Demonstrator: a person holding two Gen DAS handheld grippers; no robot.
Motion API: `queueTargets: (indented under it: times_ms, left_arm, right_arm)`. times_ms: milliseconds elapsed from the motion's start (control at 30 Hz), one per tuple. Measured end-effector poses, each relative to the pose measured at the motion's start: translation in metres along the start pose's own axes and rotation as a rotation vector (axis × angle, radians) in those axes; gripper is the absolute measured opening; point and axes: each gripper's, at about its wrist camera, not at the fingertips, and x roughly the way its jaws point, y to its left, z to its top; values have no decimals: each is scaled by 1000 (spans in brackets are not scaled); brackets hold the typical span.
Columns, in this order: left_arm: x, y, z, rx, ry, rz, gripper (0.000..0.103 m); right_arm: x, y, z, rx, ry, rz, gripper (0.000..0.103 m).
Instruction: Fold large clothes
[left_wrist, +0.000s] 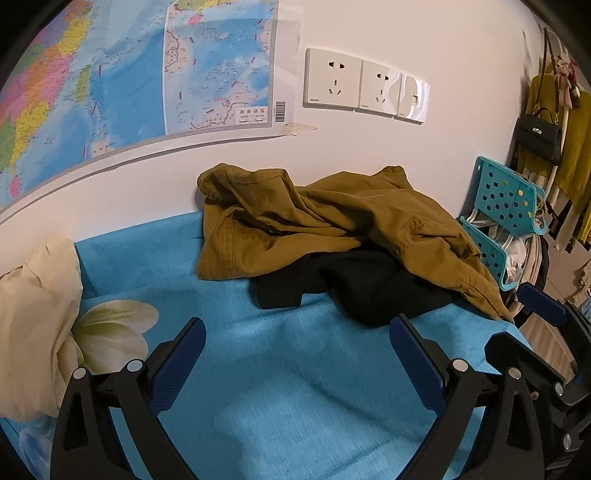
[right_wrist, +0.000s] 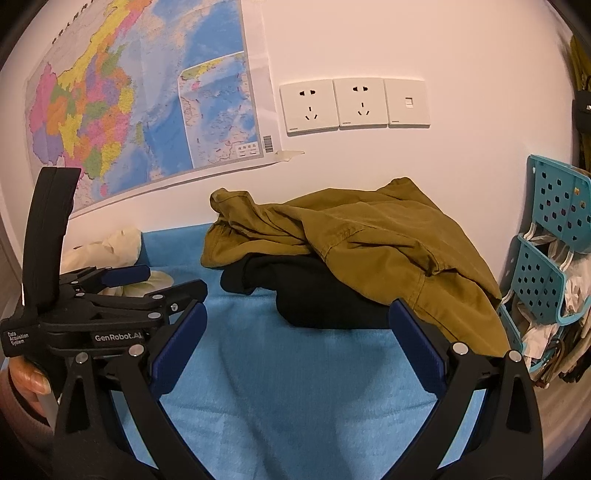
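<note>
against the wall on the blue bed cover (left_wrist: 280, 373), a crumpled olive garment (left_wrist: 332, 218) lies over a black garment (left_wrist: 362, 284), while left hand-held gripper (left_wrist: 297, 339) and right hand-held gripper (right_wrist: 297, 321) hover wide open, empty.

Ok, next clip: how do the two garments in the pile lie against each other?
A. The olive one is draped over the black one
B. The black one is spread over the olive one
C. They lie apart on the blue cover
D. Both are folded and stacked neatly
A: the crumpled olive garment lies over the black garment, whose edge pokes out beneath it on the blue cover.
</note>
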Motion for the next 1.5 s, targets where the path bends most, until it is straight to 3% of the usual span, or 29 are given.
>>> queueTargets:
  times_ms: [467,800,833,900,933,967,1033,1133,1200,1267,1300,1333,1367,1433,1500]
  left_arm:
    - [31,19,19,-35,28,46,96]
    - [63,48,32,-83,52,108,96]
    - [66,50,32,-85,55,108,96]
    - [73,52,33,-88,65,115,96]
    - [75,54,33,-88,68,117,96]
    - [79,54,33,-87,72,120,96]
    - [85,58,34,-85,77,125,96]
    - [93,61,37,-79,82,136,96]
    - [99,64,39,-83,81,138,96]
    - [102,66,41,-82,79,137,96]
    - [103,67,43,-80,78,136,96]
    - [105,67,44,-76,76,136,96]
    - [104,67,45,-74,74,135,96]
    - [105,68,47,-70,71,134,96]
    - [106,71,48,-76,66,132,96]
  right_arm:
    - [41,-14,30,-81,26,-42,97]
    - [128,-4,56,-304,103,-124,97]
    - [140,-1,57,-354,123,-145,91]
    - [155,-3,61,-404,192,-130,47]
    - [156,-7,65,-407,213,-136,20]
    - [150,-14,70,-392,205,-108,12]
    - [132,-28,84,-367,161,-98,7]
    - [97,-61,113,-252,83,-123,7]
    - [91,-75,120,-209,94,-126,14]
    - [94,-72,116,-250,149,-141,48]
    - [94,-67,112,-278,156,-139,60]
    - [94,-60,109,-307,149,-134,82]
    - [93,-47,106,-355,128,-116,91]
    - [99,-27,102,-448,122,-79,98]
    - [110,0,94,-561,125,-66,97]
